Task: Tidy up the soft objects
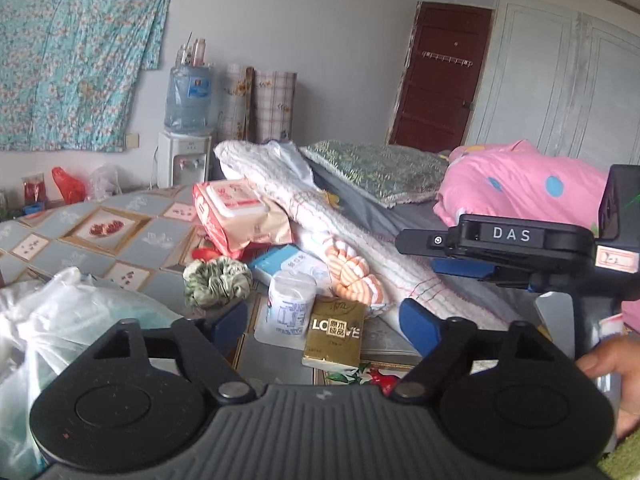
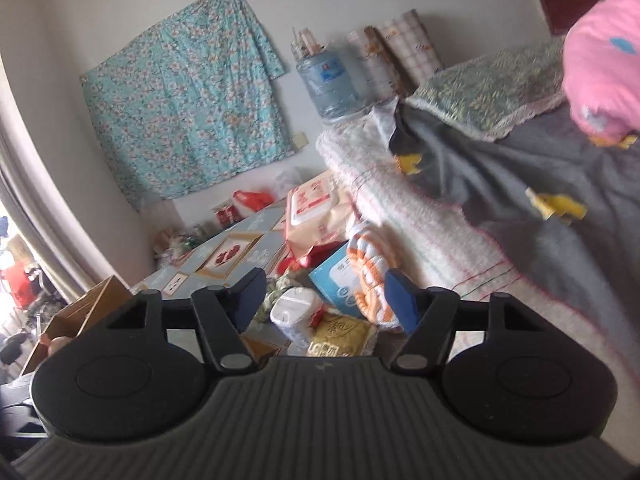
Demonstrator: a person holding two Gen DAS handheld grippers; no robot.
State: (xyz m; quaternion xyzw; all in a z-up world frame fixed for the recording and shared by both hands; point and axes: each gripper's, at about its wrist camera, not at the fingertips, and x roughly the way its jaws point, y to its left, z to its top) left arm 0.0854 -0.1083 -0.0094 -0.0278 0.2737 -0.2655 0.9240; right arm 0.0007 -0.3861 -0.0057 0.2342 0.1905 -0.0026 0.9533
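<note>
Left wrist view: left gripper (image 1: pixel 324 316) spread wide, holding nothing — gold tissue pack (image 1: pixel 334 332) between its fingers, green scrunchie (image 1: pixel 217 282) just left, striped orange cloth (image 1: pixel 354 276) ahead-right on the desk (image 1: pixel 80 236). Right gripper (image 2: pixel 324 300) likewise wide and unladen, nearer the cloth.

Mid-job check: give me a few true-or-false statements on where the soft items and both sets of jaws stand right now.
1. The left gripper has its jaws open and empty. True.
2. The right gripper is clamped on the orange-striped cloth. False: its jaws are open and hold nothing.
3. The green scrunchie lies on the table beside the white tub. True.
4. The gold tissue pack sits on the pink quilt. False: it lies on the table near the tub.
5. The wet-wipes pack leans against the white blanket. True.
</note>
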